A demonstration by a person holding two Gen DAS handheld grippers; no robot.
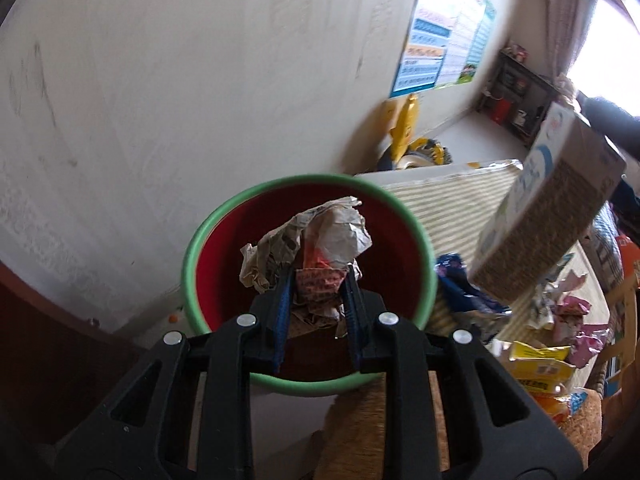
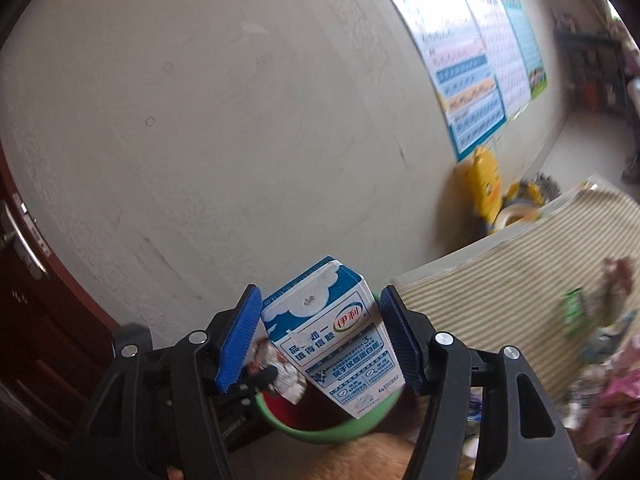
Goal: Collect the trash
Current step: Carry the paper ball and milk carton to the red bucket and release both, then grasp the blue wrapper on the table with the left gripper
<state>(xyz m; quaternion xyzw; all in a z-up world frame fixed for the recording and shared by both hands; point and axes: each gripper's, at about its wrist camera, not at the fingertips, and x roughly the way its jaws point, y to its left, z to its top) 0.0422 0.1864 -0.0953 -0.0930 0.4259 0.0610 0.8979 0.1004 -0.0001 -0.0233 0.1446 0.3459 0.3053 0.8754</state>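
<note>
A red trash bin with a green rim (image 1: 224, 224) stands by the wall and holds crumpled paper (image 1: 320, 236). My left gripper (image 1: 316, 280) hangs over the bin, shut on a crumpled red-printed wrapper (image 1: 320, 282). My right gripper (image 2: 320, 320) is shut on a blue and white milk carton (image 2: 336, 332), held tilted above the bin's green rim (image 2: 340, 432). The carton also shows in the left wrist view (image 1: 548, 208), up at the right of the bin.
A striped mat (image 1: 452, 208) covers the table beside the bin, with several wrappers: a blue one (image 1: 468, 292), a yellow one (image 1: 536, 364), pink ones (image 1: 576, 308). A yellow toy (image 2: 486, 184) leans on the wall. A dark door (image 2: 36, 320) is at left.
</note>
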